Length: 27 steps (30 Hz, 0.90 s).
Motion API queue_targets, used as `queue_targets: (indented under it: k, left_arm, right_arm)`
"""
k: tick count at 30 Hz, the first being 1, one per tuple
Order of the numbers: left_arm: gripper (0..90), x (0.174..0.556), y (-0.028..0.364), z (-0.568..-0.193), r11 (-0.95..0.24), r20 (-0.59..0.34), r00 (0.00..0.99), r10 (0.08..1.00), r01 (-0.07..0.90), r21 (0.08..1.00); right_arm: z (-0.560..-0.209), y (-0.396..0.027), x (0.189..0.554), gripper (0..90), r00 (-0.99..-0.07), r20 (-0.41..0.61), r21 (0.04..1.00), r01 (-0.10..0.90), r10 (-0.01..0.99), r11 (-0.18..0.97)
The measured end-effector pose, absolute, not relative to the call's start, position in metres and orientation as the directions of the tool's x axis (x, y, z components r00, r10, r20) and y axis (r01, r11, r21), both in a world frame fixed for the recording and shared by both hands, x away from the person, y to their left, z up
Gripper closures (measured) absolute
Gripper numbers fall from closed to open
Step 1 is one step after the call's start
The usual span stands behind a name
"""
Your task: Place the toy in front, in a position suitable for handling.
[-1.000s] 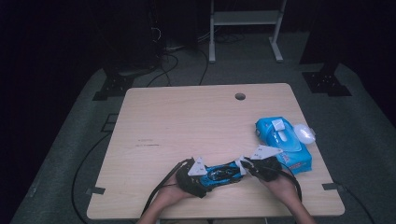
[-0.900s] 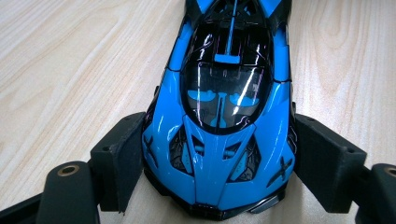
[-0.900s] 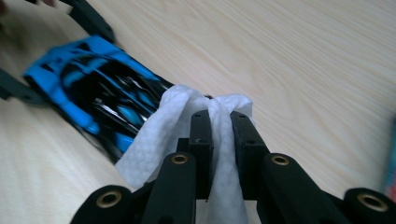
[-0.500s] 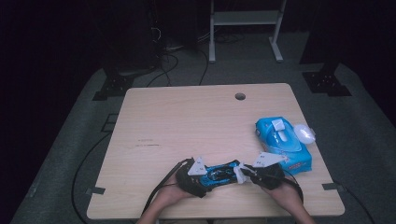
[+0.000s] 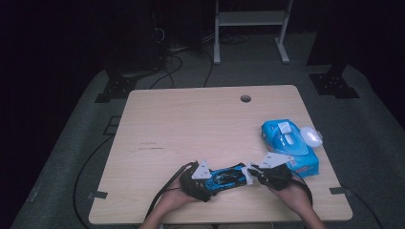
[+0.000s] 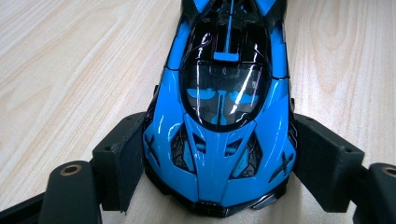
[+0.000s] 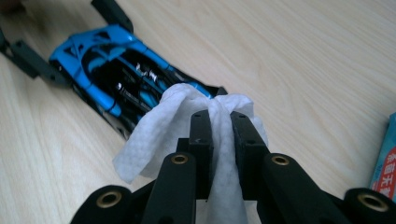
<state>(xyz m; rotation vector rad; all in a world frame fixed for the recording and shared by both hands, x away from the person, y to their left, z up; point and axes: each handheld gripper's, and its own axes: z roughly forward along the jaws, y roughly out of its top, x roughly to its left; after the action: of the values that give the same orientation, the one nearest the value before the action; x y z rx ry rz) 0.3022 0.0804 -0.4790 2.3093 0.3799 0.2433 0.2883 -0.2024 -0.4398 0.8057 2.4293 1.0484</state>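
Observation:
A blue and black toy car (image 5: 228,176) lies on the wooden table (image 5: 200,124) near its front edge. My left gripper (image 5: 215,181) is shut on the car's nose, with a black pad pressed against each side of the blue car (image 6: 224,107). The left gripper (image 6: 223,156) holds it flat on the wood. My right gripper (image 5: 253,174) is shut on a white wipe (image 5: 248,170) at the car's other end. In the right gripper view the wipe (image 7: 159,126) bunches between the shut right gripper (image 7: 220,126) and drapes onto the rear of the car (image 7: 116,74).
A blue pack of wet wipes (image 5: 289,143) lies at the right edge of the table, just beyond my right hand, with a small white object (image 5: 313,136) beside it. A cable hole (image 5: 245,98) sits at the table's far side. A metal stand (image 5: 250,28) is on the floor behind.
The right gripper with the wipe has shifted only slightly at the car's rear end. The left gripper and the car have stayed where they were.

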Motion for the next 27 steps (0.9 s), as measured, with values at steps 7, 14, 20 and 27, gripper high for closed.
queue_targets:
  k: [7, 14, 20, 27]
  left_arm:
    - [23.7, 0.301, 0.08, -0.479, -0.661, 0.058, 0.934, 0.351, 0.203, 0.722]
    - [19.5, 0.303, 0.082, -0.476, -0.655, 0.024, 0.934, 0.355, 0.231, 0.72]
    - [20.2, 0.307, 0.092, -0.471, -0.592, -0.073, 0.929, 0.363, 0.291, 0.752]
    - [22.3, 0.312, 0.094, -0.471, -0.562, -0.134, 0.918, 0.374, 0.34, 0.754]
  right_arm:
    - [-0.445, -0.194, 0.29, 79.9, -0.813, -0.033, 0.754, 0.361, 0.581, 0.549]
    - [-0.451, -0.197, 0.29, 79.9, -0.818, 0.007, 0.762, 0.377, 0.575, 0.527]
    - [-0.451, -0.196, 0.287, 80.0, -0.818, -0.022, 0.761, 0.359, 0.574, 0.541]
    - [-0.451, -0.195, 0.285, 80.0, -0.818, -0.046, 0.758, 0.345, 0.573, 0.553]
